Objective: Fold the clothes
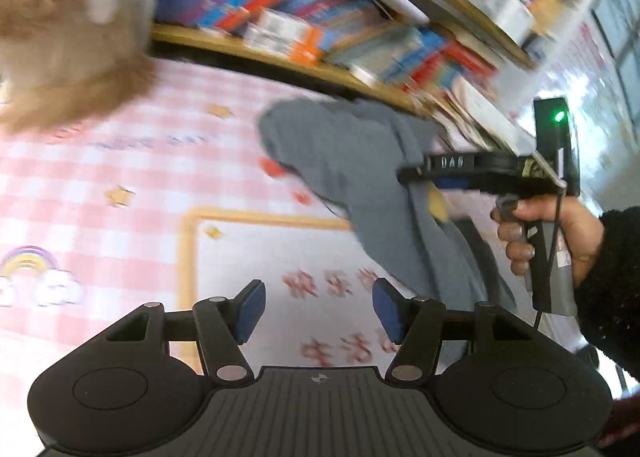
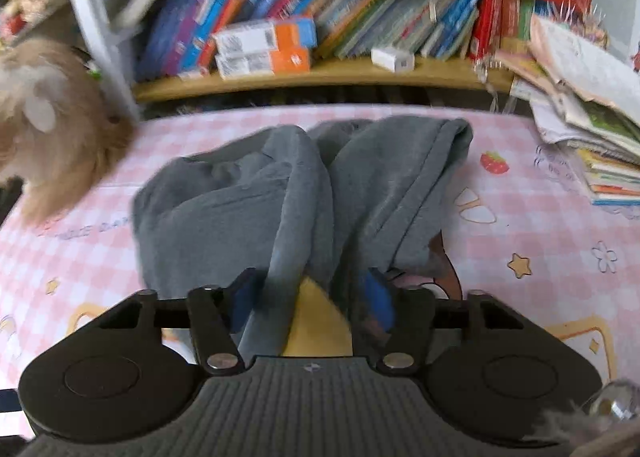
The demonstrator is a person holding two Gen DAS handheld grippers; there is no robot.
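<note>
Grey garment [image 2: 280, 193] lies on pink checked tablecloth [image 2: 540, 241] below bookshelf [image 2: 320, 75].

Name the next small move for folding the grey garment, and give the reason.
Probably bring the left gripper across to a free edge of the grey garment and close on it. It is open with nothing between its fingers, while the right gripper pinches a fold of the bunched cloth, lifted off the pink checked tablecloth.

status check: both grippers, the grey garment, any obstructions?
Left gripper open, empty. Right gripper pinching grey garment, bunched on pink checked cloth. Plush toy at far left edge, clear of work.
</note>
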